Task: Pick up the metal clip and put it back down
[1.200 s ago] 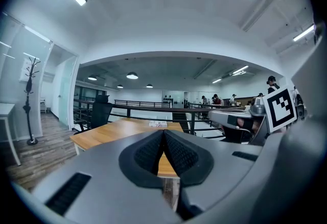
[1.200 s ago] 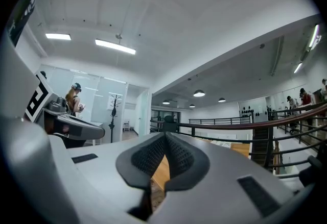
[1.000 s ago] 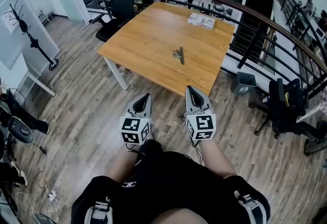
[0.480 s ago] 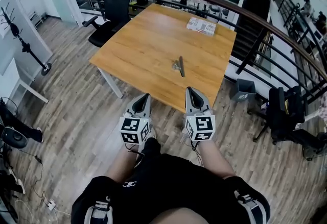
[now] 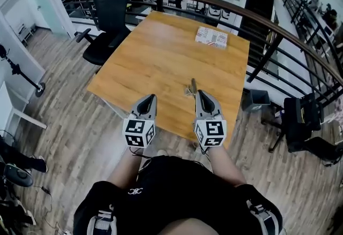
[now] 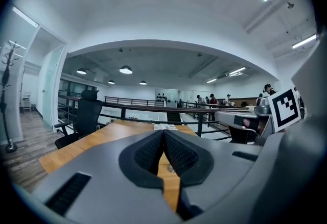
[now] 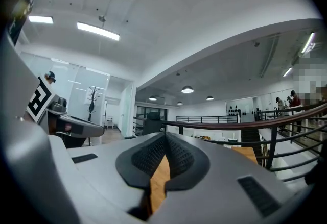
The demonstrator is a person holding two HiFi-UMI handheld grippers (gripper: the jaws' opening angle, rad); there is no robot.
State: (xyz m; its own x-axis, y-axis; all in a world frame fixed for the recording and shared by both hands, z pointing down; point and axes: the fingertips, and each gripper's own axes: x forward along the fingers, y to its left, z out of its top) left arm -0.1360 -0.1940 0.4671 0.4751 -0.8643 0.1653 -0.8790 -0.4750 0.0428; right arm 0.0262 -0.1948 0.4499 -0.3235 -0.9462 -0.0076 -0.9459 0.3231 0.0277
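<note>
Head view: a person stands at the near edge of a wooden table (image 5: 155, 57), with both grippers held out side by side over that edge.
Left gripper (image 5: 150, 97): its jaws are pressed together, tips meeting, with nothing between them; only the tabletop shows through the slit lower down in the left gripper view (image 6: 163, 131).
Right gripper (image 5: 198, 92): its jaws are likewise closed tip to tip and empty in the right gripper view (image 7: 165, 135), with bare wood showing through the gap below.
Metal clip (image 5: 191, 88): it lies on the table in the near right part, just past the right gripper's tip and partly hidden by it; whether the two touch cannot be told.
Patterned packet (image 5: 211, 37): it lies flat at the far right of the table, well apart from the clip.
Bin (image 5: 256, 99): a small grey bin stands on the floor just beside the table's right edge; its contents cannot be made out.
Office chair (image 5: 107, 20): a black chair stands at the table's far left corner.
Railing (image 5: 292, 36): a dark rail curves behind the table.
</note>
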